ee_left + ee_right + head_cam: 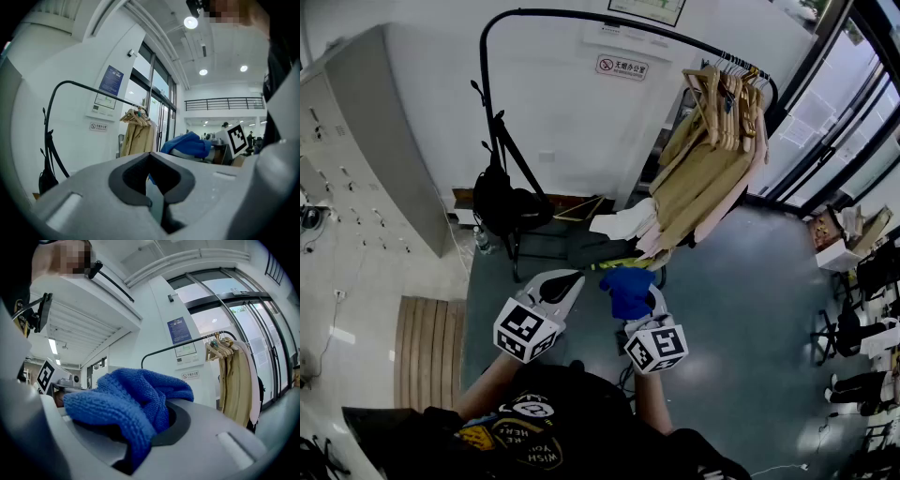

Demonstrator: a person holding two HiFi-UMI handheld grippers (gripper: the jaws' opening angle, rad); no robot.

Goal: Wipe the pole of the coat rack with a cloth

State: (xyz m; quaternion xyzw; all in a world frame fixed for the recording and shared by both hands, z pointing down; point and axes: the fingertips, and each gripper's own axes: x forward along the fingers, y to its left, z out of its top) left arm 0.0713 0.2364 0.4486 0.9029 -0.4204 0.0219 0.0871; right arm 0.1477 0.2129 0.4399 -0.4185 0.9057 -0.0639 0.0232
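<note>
The coat rack's black pole rises at the left and arches over to the right, ahead of me across the floor. It also shows as a thin arc, the pole in the left gripper view and the pole in the right gripper view. My right gripper is shut on a bunched blue cloth, which covers its tips; the cloth fills its jaws. My left gripper is beside it, shut and holding nothing. Both grippers are low and well short of the rack.
Beige coats on wooden hangers crowd the rack's right end. A black bag hangs at its left post. White fabric lies on the rack's base. Grey lockers and a wooden board are at the left, glass doors at the right.
</note>
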